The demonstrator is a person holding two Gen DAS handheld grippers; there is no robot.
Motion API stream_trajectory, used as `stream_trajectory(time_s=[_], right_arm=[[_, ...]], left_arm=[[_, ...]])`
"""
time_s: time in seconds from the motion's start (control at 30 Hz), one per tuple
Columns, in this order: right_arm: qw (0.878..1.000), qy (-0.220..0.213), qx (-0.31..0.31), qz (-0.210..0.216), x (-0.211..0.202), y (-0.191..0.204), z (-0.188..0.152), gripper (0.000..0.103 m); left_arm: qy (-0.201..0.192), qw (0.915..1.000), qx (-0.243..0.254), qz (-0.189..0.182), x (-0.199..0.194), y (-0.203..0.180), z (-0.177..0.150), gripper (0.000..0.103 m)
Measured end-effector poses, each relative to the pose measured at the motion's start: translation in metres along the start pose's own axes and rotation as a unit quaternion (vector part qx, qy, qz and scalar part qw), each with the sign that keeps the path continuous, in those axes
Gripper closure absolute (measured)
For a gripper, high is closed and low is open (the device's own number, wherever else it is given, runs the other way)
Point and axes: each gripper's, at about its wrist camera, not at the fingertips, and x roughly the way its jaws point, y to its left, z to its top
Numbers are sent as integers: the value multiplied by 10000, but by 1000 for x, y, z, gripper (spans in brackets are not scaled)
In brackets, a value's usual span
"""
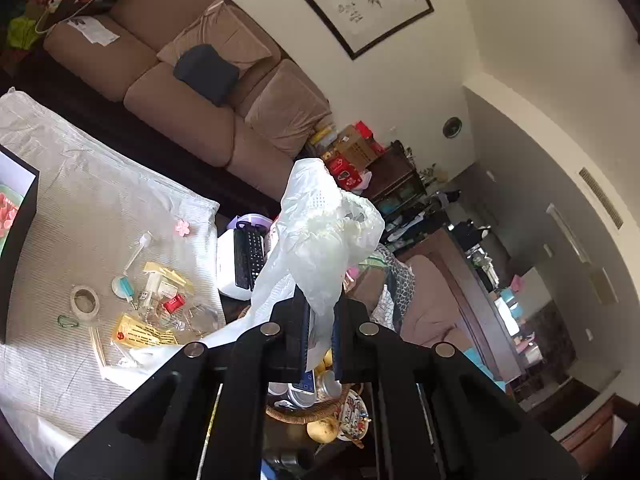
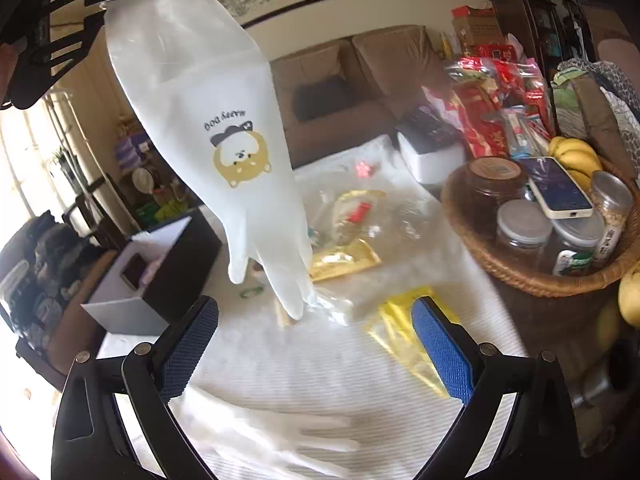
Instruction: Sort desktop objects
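Your left gripper (image 1: 320, 320) pinches the cuff of the white glove (image 2: 224, 152), which dangles fingers-down over the table; only the right view shows its dog print. Your right gripper (image 2: 316, 344) hangs wide open above a second glove (image 2: 280, 440), beside the wicker basket (image 2: 520, 276) holding jars (image 2: 522, 228), phone (image 2: 558, 188) and bananas (image 2: 576, 156).

1. the hanging glove (image 2: 208, 128) fills the air over the middle of the surface (image 2: 320, 364), its fingers down near the clutter.
2. a black box (image 2: 160, 264) blocks the left, a wicker basket (image 2: 520, 272) the right.
3. bare cloth lies between the right tongs (image 2: 316, 344), with a second glove (image 2: 280, 440) just beneath them.
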Motion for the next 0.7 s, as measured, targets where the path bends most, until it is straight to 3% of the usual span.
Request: stream_trajectory(time_s=[0.13,0.3,0.4,0.53,0.57,0.6,0.63,0.7], right_arm=[[9980,-71,113,611,15,43,-6,1],[9949,-630,-115,785,0,94,-8,1],[9943,-1010,-229,264,-7,116,-6,1],[9927,-1119,-369,-257,2,128,2,4],[9921,-1088,-524,-344,5,130,2,11],[9927,-984,-651,-264,8,130,2,67],[9940,-792,-738,-172,11,127,2,97],[9923,-640,-1043,-209,7,120,1,96]], left_arm=[[-178,9998,9,-21,-34,-11,-4,95],[-427,9987,-248,-131,-77,-8,-5,95],[-619,9964,-517,-252,-98,-1,-10,95],[-821,9925,-805,-416,-123,13,-15,95],[-839,9920,-839,-425,-129,18,-15,95],[-854,9917,-864,-414,-135,22,-16,94],[-851,9915,-885,-422,-141,28,-18,94],[-834,9918,-877,-399,-152,42,-19,94]])
